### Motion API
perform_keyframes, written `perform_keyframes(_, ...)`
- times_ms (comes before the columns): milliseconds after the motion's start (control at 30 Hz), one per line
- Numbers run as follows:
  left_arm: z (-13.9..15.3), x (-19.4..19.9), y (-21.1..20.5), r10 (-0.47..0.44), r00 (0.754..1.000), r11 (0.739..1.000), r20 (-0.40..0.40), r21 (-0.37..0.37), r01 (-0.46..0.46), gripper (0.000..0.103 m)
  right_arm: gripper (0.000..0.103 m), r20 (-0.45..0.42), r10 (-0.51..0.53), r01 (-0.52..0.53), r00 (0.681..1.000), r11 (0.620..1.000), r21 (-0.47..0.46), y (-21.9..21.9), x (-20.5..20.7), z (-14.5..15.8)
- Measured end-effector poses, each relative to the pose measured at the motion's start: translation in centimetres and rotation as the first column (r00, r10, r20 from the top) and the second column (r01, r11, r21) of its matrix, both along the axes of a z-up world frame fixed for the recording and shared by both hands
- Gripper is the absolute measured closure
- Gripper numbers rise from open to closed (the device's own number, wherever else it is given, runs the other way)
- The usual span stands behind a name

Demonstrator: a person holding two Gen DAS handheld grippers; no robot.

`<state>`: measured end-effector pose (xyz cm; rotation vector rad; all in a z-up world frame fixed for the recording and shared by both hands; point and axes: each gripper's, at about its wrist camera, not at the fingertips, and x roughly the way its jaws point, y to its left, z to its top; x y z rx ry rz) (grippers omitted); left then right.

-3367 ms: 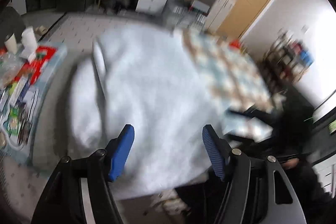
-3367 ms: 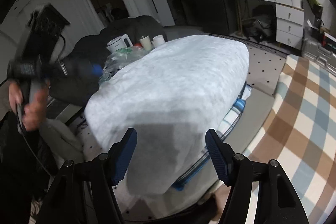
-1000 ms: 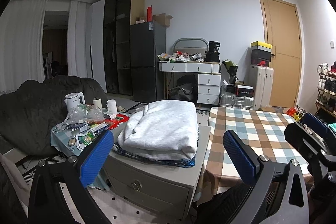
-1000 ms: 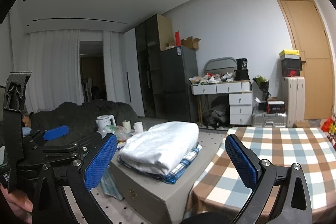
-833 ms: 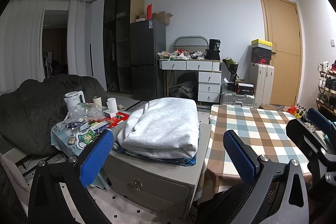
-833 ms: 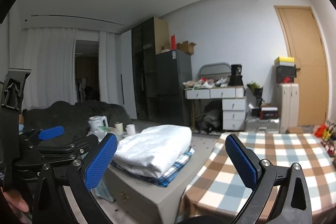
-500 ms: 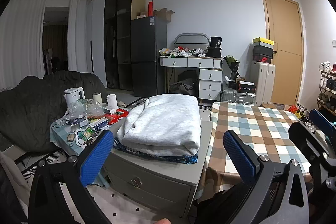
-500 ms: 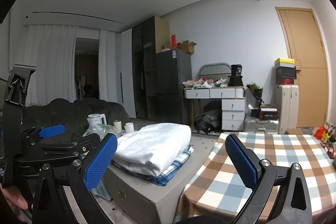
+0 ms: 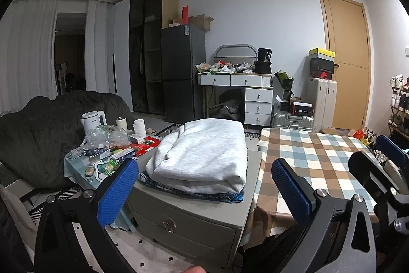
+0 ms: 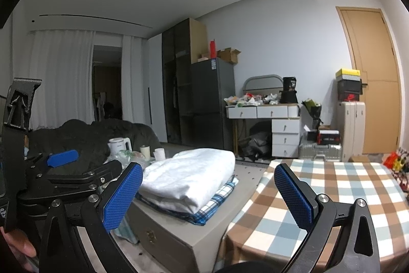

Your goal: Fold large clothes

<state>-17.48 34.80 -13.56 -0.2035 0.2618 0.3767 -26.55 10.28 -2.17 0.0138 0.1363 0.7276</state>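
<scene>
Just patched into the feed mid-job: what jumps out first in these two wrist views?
The folded white garment stands out, stacked on a blue plaid cloth atop the grey drawer chest at centre. Right of it is a table with a checked brown-and-blue tablecloth; left, a cluttered side table with a white kettle. Both the left gripper and right gripper are open, empty and well back from the pile.

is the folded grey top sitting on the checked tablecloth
No, the folded grey top lies on a blue plaid garment on the grey drawer unit, beside the checked tablecloth.
</scene>
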Motion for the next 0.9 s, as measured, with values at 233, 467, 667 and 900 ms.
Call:
perform_keyframes(233,0.1,0.1,-0.2,-0.013,1.000,1.000,-0.004,0.000,0.013,0.001,0.000,-0.008,0.002,-0.002,1.000,1.000,0.014,-0.4,0.0,0.0)
perform_keyframes(467,0.2,0.3,-0.5,-0.023,1.000,1.000,-0.010,0.011,0.023,0.001,0.000,-0.005,-0.004,0.004,1.000,0.999,0.034,-0.9,0.0,-0.2)
perform_keyframes(667,0.2,0.3,-0.7,-0.029,1.000,0.999,-0.010,0.015,0.029,0.001,0.000,-0.011,-0.002,0.002,1.000,0.999,0.043,-1.3,-0.2,-0.1)
perform_keyframes(900,0.2,0.5,-0.6,-0.027,1.000,1.000,-0.011,0.010,0.027,0.001,0.000,-0.008,0.001,-0.001,1.000,0.999,0.045,-1.3,-0.3,-0.1)
